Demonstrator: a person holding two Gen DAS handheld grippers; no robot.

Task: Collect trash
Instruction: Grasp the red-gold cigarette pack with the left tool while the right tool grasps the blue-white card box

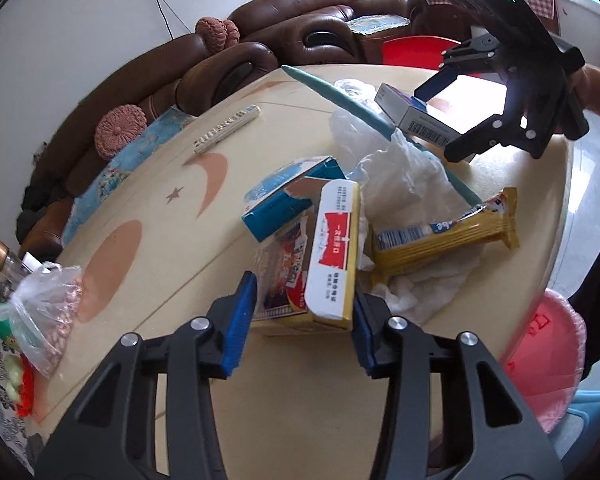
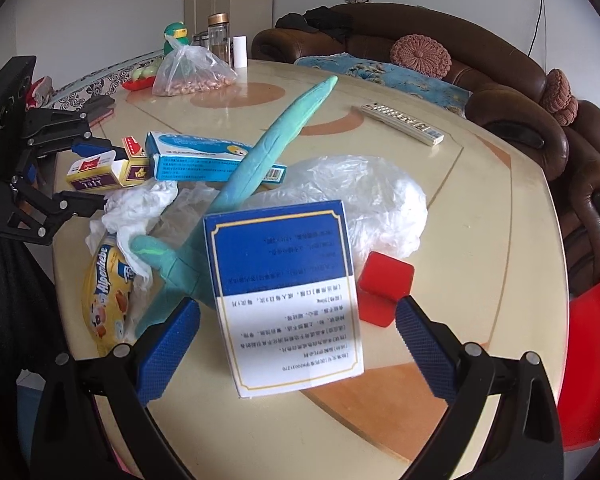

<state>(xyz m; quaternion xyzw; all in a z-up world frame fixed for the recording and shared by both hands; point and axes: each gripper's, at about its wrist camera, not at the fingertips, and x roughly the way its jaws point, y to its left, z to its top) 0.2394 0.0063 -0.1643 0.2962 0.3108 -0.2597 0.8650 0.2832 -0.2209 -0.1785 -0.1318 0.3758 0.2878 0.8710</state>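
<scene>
Trash lies in a pile on the round cream table [image 1: 148, 216]. My left gripper [image 1: 300, 320] is open around a yellow and white carton [image 1: 332, 260], its pads on both sides and close to it. Behind it lie a teal box [image 1: 284, 200], a yellow snack wrapper [image 1: 444, 236], crumpled tissue [image 1: 416, 284] and a clear plastic bag [image 1: 400, 172]. My right gripper [image 2: 296, 344] is open around a blue and white medicine box [image 2: 288, 292], the pads apart from it. It also shows in the left wrist view [image 1: 452, 120].
A teal plush toy [image 2: 260, 160] lies across the pile. A red square piece [image 2: 384, 284], a remote [image 2: 400, 122], a bag of peanuts [image 2: 188, 72] and bottles [image 2: 220, 36] are on the table. A pink bin [image 1: 540, 356] stands beside the table. A brown sofa [image 2: 500, 64] curves behind.
</scene>
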